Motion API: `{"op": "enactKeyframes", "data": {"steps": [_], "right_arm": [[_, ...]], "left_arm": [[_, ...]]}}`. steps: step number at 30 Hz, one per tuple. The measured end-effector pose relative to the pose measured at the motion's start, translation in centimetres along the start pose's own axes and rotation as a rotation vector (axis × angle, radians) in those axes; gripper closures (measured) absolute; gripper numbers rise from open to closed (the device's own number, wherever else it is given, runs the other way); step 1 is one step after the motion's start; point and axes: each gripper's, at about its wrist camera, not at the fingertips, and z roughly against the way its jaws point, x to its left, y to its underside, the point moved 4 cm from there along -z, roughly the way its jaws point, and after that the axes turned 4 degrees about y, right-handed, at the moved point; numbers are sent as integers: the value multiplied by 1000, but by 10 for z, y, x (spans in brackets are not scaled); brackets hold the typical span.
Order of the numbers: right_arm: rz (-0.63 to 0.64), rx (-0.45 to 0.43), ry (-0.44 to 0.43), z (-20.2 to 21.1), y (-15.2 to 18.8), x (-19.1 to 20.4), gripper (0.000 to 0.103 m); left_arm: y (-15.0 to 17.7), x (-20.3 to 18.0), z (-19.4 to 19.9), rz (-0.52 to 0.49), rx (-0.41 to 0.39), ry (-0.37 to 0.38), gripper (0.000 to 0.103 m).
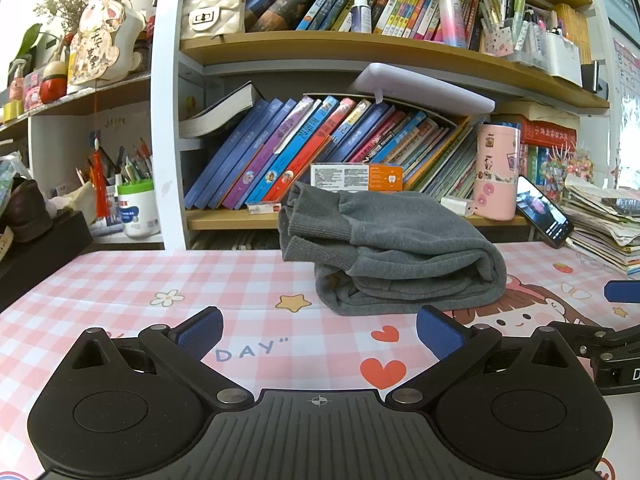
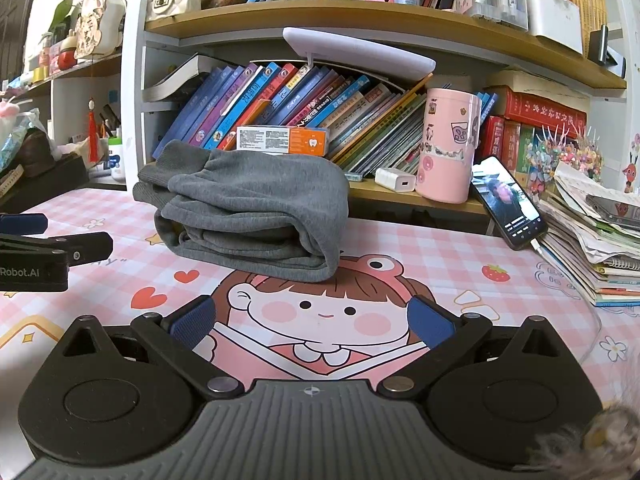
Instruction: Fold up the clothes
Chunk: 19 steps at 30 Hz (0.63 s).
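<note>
A grey garment (image 1: 394,248) lies folded in a thick bundle on the pink checked table mat (image 1: 160,280), ribbed cuffs at its upper left. It also shows in the right wrist view (image 2: 252,212). My left gripper (image 1: 320,330) is open and empty, a short way in front of the bundle. My right gripper (image 2: 312,322) is open and empty, in front of the bundle's right end, over the cartoon girl print. Each gripper's body shows at the edge of the other's view, the right one (image 1: 616,344) and the left one (image 2: 48,256).
A bookshelf (image 1: 360,44) full of books stands right behind the table. A pink cup (image 2: 446,148), a white charger (image 2: 398,180) and a propped phone (image 2: 508,202) sit at the back right. A stack of papers and notebooks (image 2: 600,240) lies at the right edge. A dark box (image 1: 40,248) sits at the left.
</note>
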Motion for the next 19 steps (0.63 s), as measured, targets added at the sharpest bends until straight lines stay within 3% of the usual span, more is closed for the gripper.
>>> {"op": "enactKeyframes", "data": {"steps": [19], "right_arm": [[2,2,0,0,0,1,0]], "left_arm": [[0,-1,1,-7,-7,5,0]]}}
